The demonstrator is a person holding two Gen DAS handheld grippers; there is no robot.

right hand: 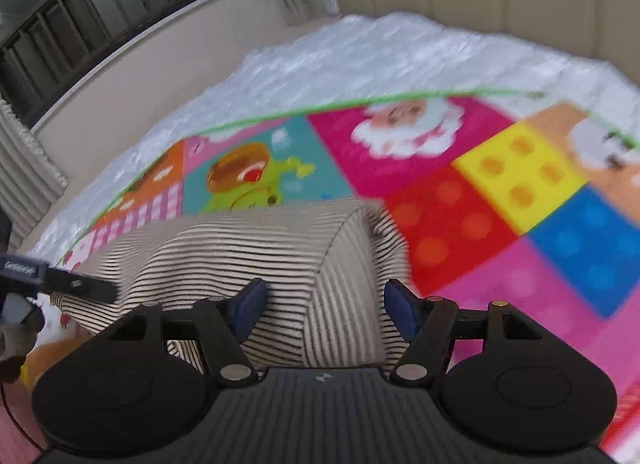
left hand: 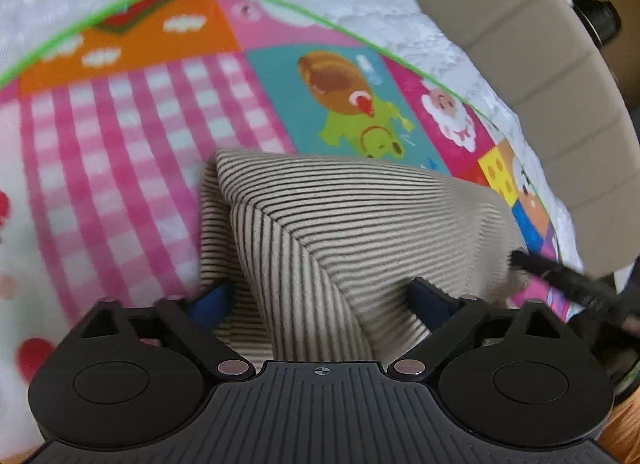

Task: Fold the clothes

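— Looking at the bed (right hand: 340, 59), where is the garment?

— A beige striped garment (left hand: 360, 215) lies bunched on a colourful patchwork play mat (left hand: 132, 135), which is spread over the white bed cover. A beige padded headboard (left hand: 500, 23) stands behind.

— And the left tool (left hand: 320, 296)?

— Its blue-padded fingers (left hand: 210, 300) stand apart on either side of a raised fold of the striped cloth. I cannot see the pads pressing on it, so it reads as open.

— The right tool (right hand: 324, 304)?

— Also parted, straddling a ridge at the garment's other end, pads just clear of the fabric.

— Can each see the other?

— Yes, one dark finger pokes in at the edge of each view, touching or just beside the cloth; I cannot tell which.
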